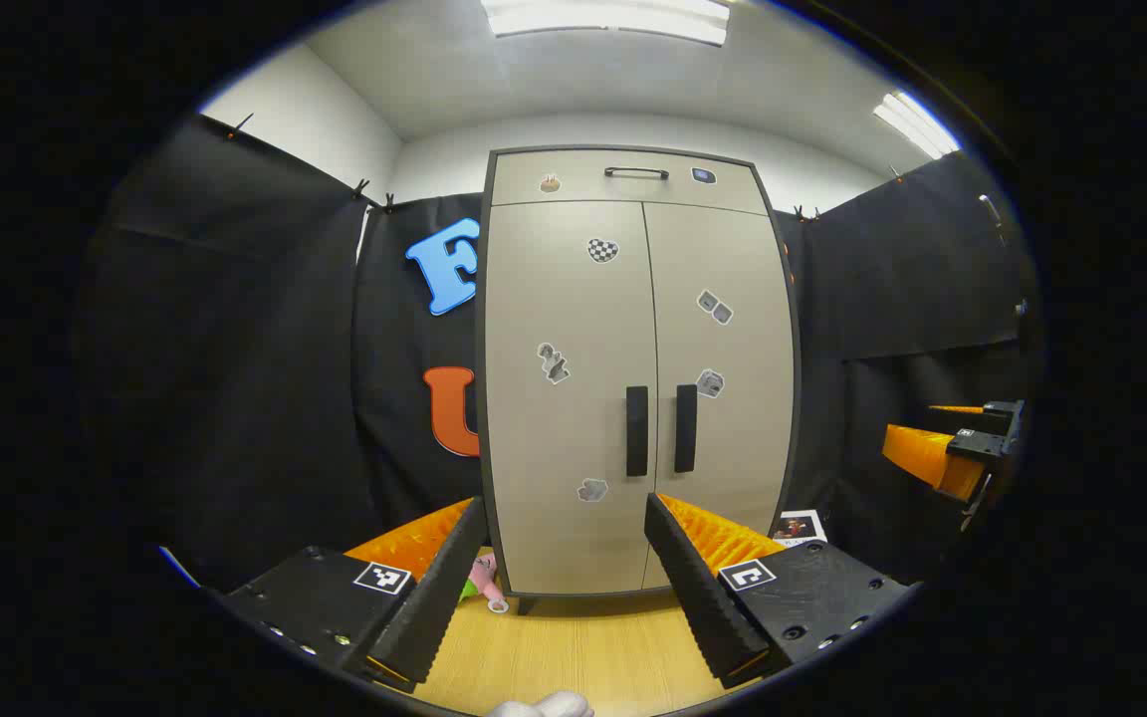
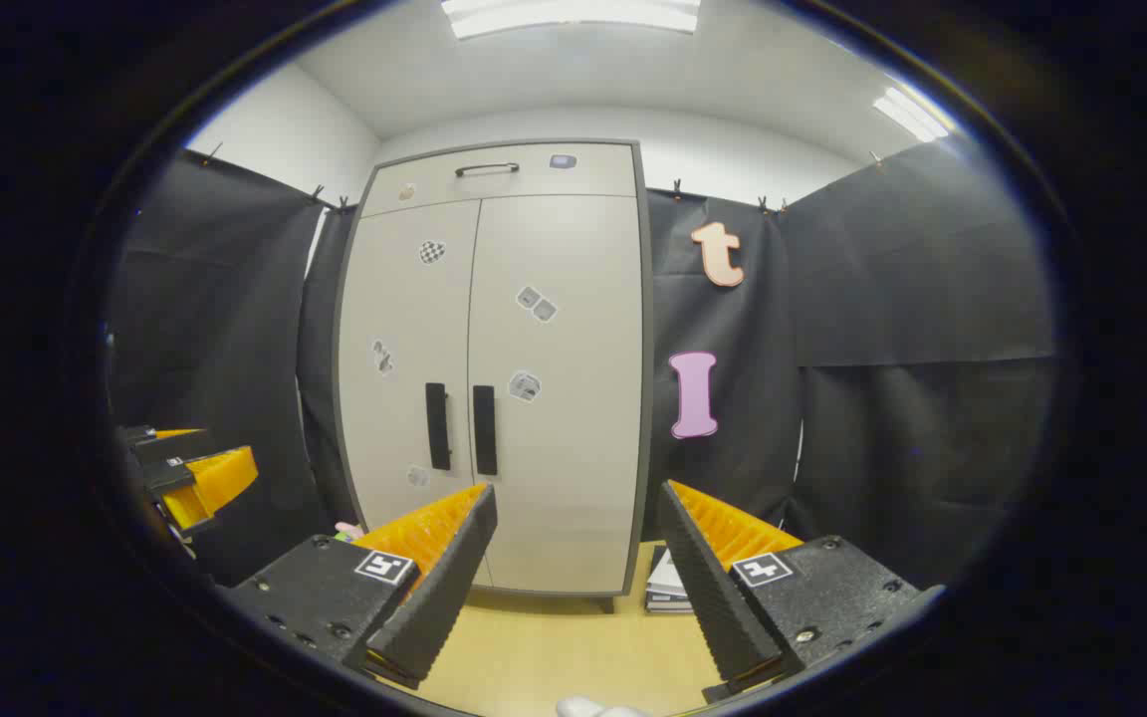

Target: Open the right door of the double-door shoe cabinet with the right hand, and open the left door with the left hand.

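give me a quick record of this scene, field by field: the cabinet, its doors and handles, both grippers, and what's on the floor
cabinet: tall shoe cabinet, stickers on front, top drawer
left door: shut
right door: shut
handles: two vertical bars, left handle, right handle, untouched
left gripper: jaws open, short of cabinet
right gripper: jaws open, short of cabinet
floor: small toy at cabinet's left, stacked books at its right

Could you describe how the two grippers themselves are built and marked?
The left gripper and right gripper look alike: two long wedge-shaped fingers with ribbed inner faces, each mounted on a flat black block with screws. Each block carries a small square black-and-white marker tag.
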Action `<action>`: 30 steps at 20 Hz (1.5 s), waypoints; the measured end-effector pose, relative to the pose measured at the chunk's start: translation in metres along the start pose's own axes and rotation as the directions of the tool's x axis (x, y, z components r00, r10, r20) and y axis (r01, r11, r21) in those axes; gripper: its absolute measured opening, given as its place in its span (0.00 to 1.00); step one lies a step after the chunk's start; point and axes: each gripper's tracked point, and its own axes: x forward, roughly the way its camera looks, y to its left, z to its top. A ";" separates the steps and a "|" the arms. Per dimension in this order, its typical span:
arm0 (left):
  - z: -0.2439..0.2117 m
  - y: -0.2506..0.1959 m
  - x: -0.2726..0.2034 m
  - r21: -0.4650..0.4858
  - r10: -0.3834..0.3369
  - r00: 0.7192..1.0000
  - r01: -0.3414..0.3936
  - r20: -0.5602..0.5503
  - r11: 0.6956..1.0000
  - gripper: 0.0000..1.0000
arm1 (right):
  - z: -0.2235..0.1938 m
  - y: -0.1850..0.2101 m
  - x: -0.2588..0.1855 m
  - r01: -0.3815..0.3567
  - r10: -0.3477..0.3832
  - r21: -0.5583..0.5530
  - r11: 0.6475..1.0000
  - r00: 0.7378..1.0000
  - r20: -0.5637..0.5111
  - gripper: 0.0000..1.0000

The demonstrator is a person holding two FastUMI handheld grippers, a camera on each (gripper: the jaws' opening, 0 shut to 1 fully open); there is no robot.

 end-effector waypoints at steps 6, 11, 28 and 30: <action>0.002 -0.002 -0.002 0.004 0.002 1.000 -0.003 0.009 1.000 0.96 | -0.001 0.000 -0.004 0.002 -0.002 -0.003 1.000 1.000 -0.006 1.00; 0.004 0.000 -0.004 -0.002 0.004 1.000 -0.004 0.012 1.000 0.96 | 0.001 0.002 -0.004 0.002 -0.002 -0.010 1.000 1.000 -0.004 1.00; -0.009 0.018 -0.027 0.013 0.039 0.999 -0.039 -0.021 0.999 0.96 | -0.004 0.058 0.109 -0.033 0.033 -0.033 0.999 0.999 -0.018 1.00; -0.011 0.023 -0.031 0.014 0.053 0.998 -0.052 -0.029 0.999 0.96 | -0.006 0.074 0.136 -0.041 0.040 -0.036 0.998 0.999 -0.025 1.00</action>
